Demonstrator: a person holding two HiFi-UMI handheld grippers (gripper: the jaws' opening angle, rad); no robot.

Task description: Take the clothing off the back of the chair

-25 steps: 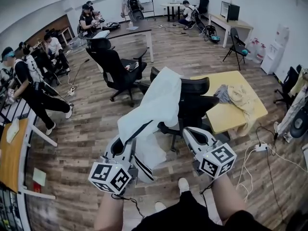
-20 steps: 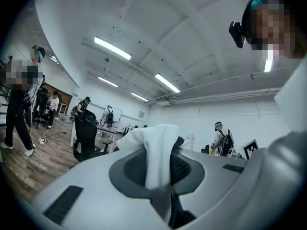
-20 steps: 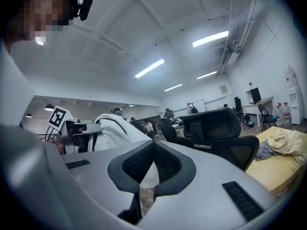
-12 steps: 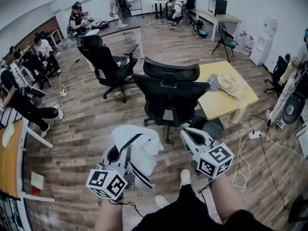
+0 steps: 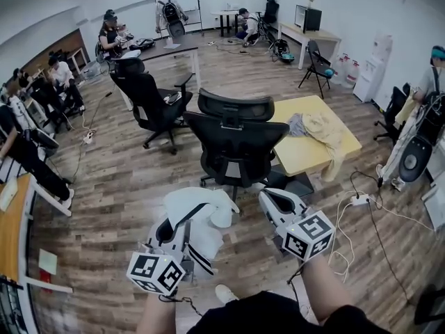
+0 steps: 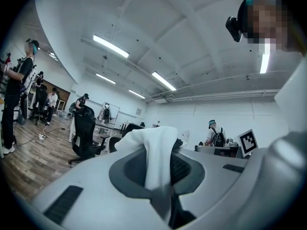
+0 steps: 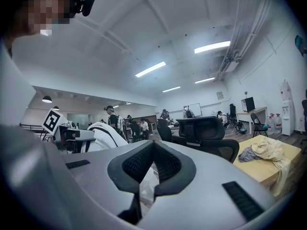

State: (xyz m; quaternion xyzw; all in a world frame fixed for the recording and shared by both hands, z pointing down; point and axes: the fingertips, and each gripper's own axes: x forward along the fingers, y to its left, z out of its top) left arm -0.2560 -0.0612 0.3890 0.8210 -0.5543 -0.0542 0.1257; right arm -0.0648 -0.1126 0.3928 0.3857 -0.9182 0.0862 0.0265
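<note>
My left gripper (image 5: 175,223) (image 6: 160,176) is shut on a white garment with black stripes (image 5: 200,213) (image 6: 152,150), which hangs bunched from its jaws over the wooden floor, apart from the chair. The black mesh office chair (image 5: 233,141) (image 7: 204,128) stands just ahead of me, and its back and headrest are bare. To the right of the garment, my right gripper (image 5: 272,199) (image 7: 152,150) has its jaws together at the tips with nothing pinched between them.
A low yellow table (image 5: 306,162) right of the chair carries a heap of clothes (image 5: 316,125). A second black chair (image 5: 149,92) stands at back left. A power strip and cables (image 5: 360,200) lie on the floor at right. People sit and stand along the left wall.
The white garment has come off the chair back and been drawn toward me in the left gripper. Both grippers have pulled back from the chair.
</note>
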